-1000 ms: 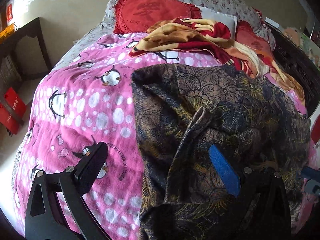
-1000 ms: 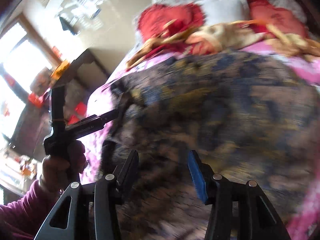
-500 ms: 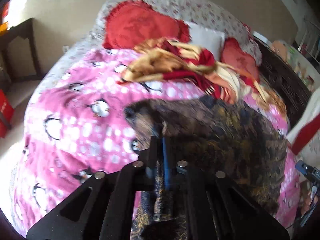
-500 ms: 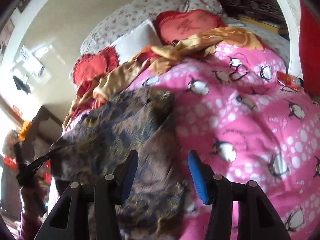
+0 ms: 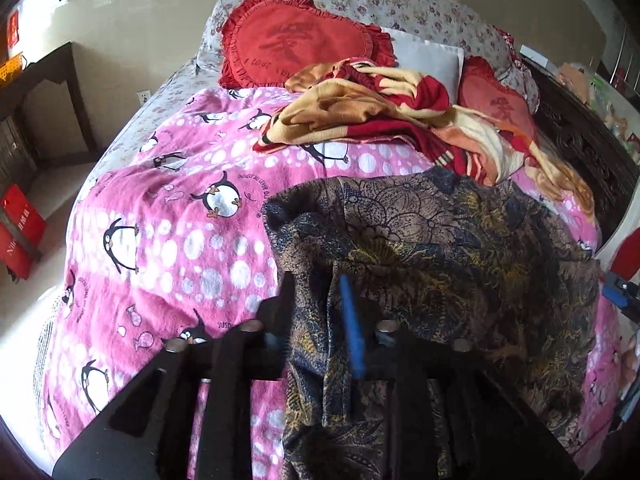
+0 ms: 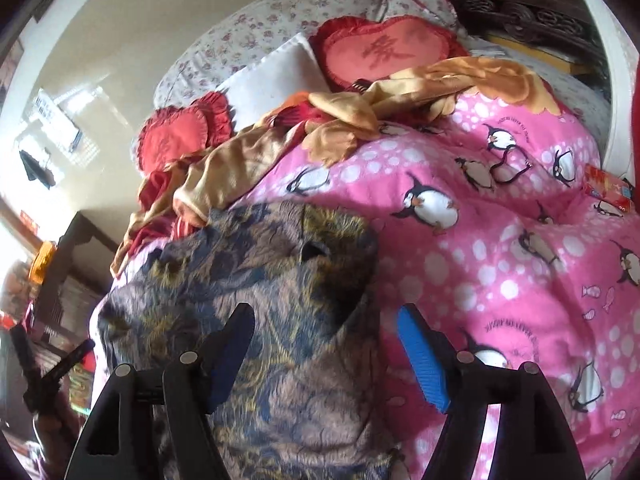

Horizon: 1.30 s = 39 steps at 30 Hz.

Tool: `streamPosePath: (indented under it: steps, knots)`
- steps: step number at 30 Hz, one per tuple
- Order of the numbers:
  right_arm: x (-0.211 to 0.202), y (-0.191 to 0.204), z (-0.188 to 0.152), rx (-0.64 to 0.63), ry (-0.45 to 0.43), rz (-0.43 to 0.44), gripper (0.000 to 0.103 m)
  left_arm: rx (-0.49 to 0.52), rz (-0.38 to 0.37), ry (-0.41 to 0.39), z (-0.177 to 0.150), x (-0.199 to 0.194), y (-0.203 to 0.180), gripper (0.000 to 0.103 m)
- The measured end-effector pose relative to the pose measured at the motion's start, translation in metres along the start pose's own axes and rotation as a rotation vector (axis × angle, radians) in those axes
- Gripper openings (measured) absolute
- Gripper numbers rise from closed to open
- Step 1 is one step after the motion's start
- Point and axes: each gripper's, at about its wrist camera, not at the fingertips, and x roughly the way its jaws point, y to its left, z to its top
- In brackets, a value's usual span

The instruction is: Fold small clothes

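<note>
A dark brown, blue and gold patterned garment [image 5: 440, 248] lies spread on a pink penguin blanket [image 5: 168, 232] on a bed. My left gripper [image 5: 320, 304] is shut on a fold of the garment's left edge, with cloth bunched between its black and blue pads. In the right wrist view the same garment [image 6: 256, 280] lies in front of my right gripper [image 6: 324, 344], which is open and empty over the garment's right edge. The left gripper [image 6: 60, 364] shows at the far left of that view.
A crumpled tan and red blanket [image 5: 380, 116] lies behind the garment. Red heart cushions [image 5: 296, 40] and a white pillow [image 5: 428, 60] sit at the headboard. A dark side table [image 5: 48, 92] stands left of the bed. A dark carved cabinet [image 6: 520, 20] is at the right.
My left gripper closed on the garment's left edge and holds it. My right gripper swung to the garment's right edge over the pink blanket and stays open.
</note>
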Motion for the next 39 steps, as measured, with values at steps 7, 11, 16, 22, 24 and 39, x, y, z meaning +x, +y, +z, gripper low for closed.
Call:
streamPosePath:
  steps: [7, 11, 16, 22, 24, 39]
  knots:
    - [-0.011, -0.013, -0.01, 0.061, 0.008, 0.035, 0.072, 0.109, 0.079, 0.044, -0.005, 0.029, -0.023, 0.04]
    - [-0.01, -0.017, -0.012, 0.07, 0.017, 0.027, 0.072, 0.112, 0.059, 0.015, -0.006, 0.027, -0.027, 0.011]
    - [-0.008, -0.025, -0.011, 0.097, 0.009, 0.024, 0.072, 0.101, -0.012, -0.034, 0.002, 0.002, -0.023, 0.006]
    - [-0.01, -0.03, -0.001, 0.121, -0.026, 0.022, 0.072, 0.069, -0.015, -0.044, 0.0, -0.011, -0.009, 0.004]
    - [-0.01, -0.027, 0.0, 0.105, -0.024, 0.027, 0.072, 0.06, 0.036, -0.035, -0.002, -0.004, 0.0, 0.001]
    - [0.058, -0.034, 0.03, 0.122, 0.099, 0.111, 0.036, 0.097, -0.049, 0.01, -0.011, 0.006, -0.041, 0.004]
